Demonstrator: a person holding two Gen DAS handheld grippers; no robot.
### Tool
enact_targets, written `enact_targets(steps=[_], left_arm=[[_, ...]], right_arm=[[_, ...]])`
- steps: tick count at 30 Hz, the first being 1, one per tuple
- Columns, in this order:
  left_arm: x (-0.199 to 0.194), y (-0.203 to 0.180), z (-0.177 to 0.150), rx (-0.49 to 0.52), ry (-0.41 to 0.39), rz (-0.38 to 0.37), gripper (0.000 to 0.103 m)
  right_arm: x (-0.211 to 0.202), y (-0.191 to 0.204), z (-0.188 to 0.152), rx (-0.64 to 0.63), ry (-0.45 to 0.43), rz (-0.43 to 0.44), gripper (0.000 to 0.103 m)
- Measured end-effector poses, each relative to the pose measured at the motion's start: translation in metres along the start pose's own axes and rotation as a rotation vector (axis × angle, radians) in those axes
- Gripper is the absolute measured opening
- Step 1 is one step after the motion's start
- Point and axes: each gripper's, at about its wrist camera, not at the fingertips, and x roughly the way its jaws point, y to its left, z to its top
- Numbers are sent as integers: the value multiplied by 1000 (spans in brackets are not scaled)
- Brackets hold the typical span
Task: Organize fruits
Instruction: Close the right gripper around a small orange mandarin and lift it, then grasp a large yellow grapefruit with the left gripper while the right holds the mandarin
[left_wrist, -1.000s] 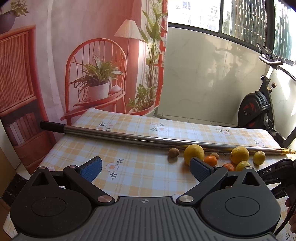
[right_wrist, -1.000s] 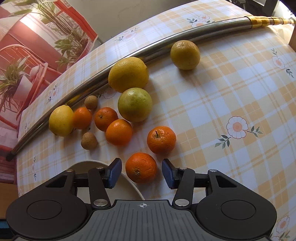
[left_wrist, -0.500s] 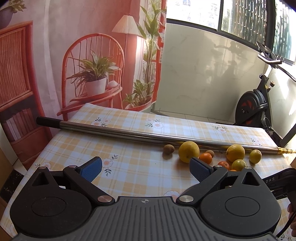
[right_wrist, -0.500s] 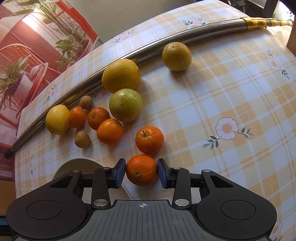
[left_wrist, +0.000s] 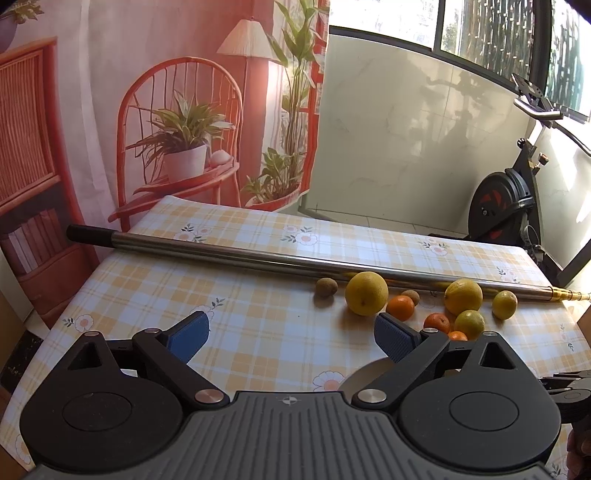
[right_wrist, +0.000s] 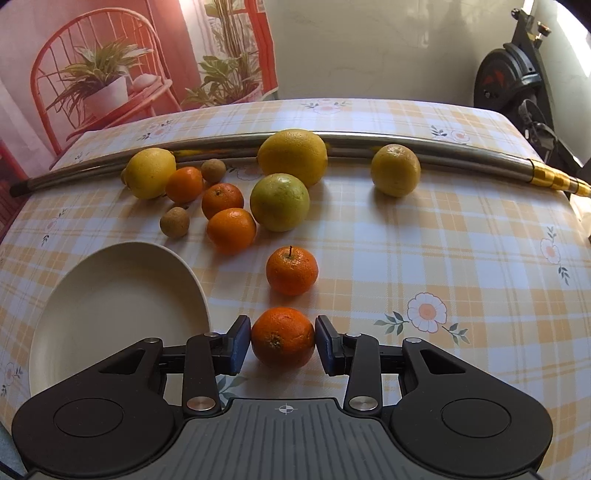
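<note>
In the right wrist view my right gripper (right_wrist: 283, 343) is shut on an orange mandarin (right_wrist: 283, 336), both blue pads pressing its sides. A cream plate (right_wrist: 110, 310) lies just left of it. Beyond sit another mandarin with a stem (right_wrist: 291, 270), several more mandarins, a green-yellow citrus (right_wrist: 279, 202), a big yellow citrus (right_wrist: 292, 156), a lemon (right_wrist: 150, 172), a yellow orange (right_wrist: 395, 170) and two small brown fruits. In the left wrist view my left gripper (left_wrist: 291, 338) stands open over bare tablecloth, left of the fruit cluster (left_wrist: 406, 302).
A long steel pole (right_wrist: 229, 147) with a gold tip lies across the checked tablecloth behind the fruit; the pole (left_wrist: 258, 258) also shows in the left wrist view. An exercise bike (left_wrist: 509, 199) stands past the table's far right corner. A printed backdrop hangs behind.
My right gripper closed its pads onto the nearest mandarin, then rolled so the scene levelled out and the plate came more into view. The left gripper stayed open and hardly shifted.
</note>
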Motion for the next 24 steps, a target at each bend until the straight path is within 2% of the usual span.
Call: enact_targets(steps=[3, 13, 24], left_arm=[[2, -1, 1, -1, 6, 7, 98], [18, 0, 5, -14, 32, 10, 97], [57, -15, 18, -10, 62, -59, 93]], right_arm=[[-2, 4, -8, -55, -52, -2, 35], [3, -4, -22, -54, -119, 19, 35], [-1, -9, -27, -41, -157, 32, 35]])
